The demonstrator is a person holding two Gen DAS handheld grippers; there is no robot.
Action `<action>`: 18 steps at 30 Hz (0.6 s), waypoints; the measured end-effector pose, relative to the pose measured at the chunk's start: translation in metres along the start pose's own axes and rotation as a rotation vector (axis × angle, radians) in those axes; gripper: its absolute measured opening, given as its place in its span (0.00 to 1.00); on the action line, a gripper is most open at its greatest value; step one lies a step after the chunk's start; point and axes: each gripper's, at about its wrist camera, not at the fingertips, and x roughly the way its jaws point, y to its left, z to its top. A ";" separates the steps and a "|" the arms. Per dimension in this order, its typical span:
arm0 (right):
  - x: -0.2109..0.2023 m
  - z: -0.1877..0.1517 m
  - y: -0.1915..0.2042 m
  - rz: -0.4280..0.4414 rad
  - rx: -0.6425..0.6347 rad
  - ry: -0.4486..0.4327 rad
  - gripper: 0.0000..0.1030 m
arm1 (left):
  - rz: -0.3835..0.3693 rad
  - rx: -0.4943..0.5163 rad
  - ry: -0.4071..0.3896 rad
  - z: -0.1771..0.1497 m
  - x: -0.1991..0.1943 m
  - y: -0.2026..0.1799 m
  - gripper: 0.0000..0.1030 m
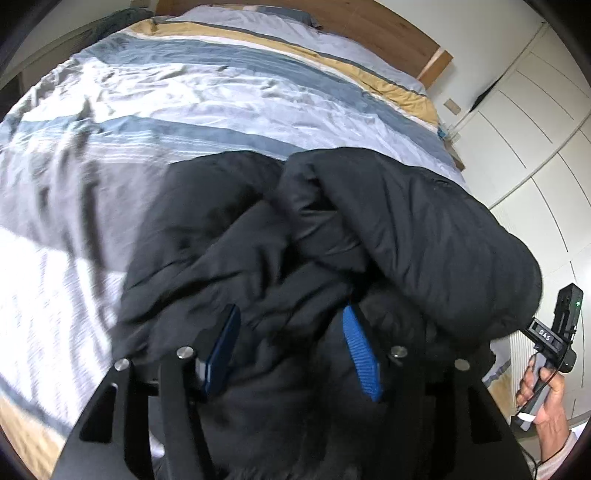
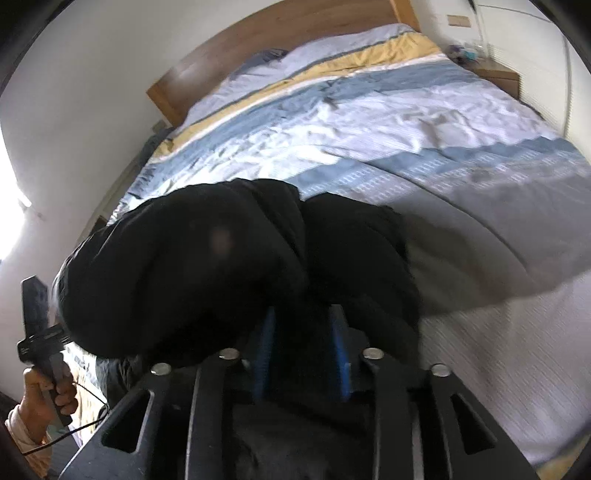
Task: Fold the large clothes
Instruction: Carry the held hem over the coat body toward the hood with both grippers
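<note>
A black padded jacket (image 1: 369,221) lies bunched on the striped bed, one puffy fold rolled over toward the right. My left gripper (image 1: 291,314) hovers over its near part. Its blue pads (image 1: 360,350) stand wide apart, with fabric beneath them and nothing pinched. In the right wrist view the same jacket (image 2: 184,258) fills the middle. My right gripper (image 2: 301,325) is low against it, its blue pads (image 2: 266,350) a short way apart with dark fabric in the gap. I cannot see them pressing on it. Each view shows a hand on the other gripper's handle (image 1: 554,332) (image 2: 37,332).
The bed's duvet (image 1: 184,92) (image 2: 406,110), striped blue, white and yellow, stretches beyond the jacket to a wooden headboard (image 1: 369,22). White wardrobe doors (image 1: 535,129) stand along one side. A wooden nightstand (image 2: 502,74) sits by the bed's head.
</note>
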 end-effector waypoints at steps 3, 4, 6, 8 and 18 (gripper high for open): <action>-0.022 -0.002 0.006 -0.028 -0.010 0.010 0.39 | 0.004 -0.027 -0.001 -0.004 -0.028 0.007 0.55; -0.028 -0.001 0.009 -0.029 -0.016 0.009 0.43 | 0.006 -0.027 -0.008 -0.001 -0.036 0.007 0.55; -0.041 0.007 0.022 -0.031 -0.034 -0.011 0.53 | -0.001 -0.018 -0.029 0.008 -0.050 0.002 0.55; -0.054 0.021 0.037 -0.017 -0.052 -0.044 0.58 | -0.014 -0.005 -0.058 0.023 -0.059 -0.008 0.56; -0.023 0.077 0.119 0.056 -0.200 -0.054 0.74 | -0.064 0.077 -0.090 0.088 -0.030 -0.070 0.67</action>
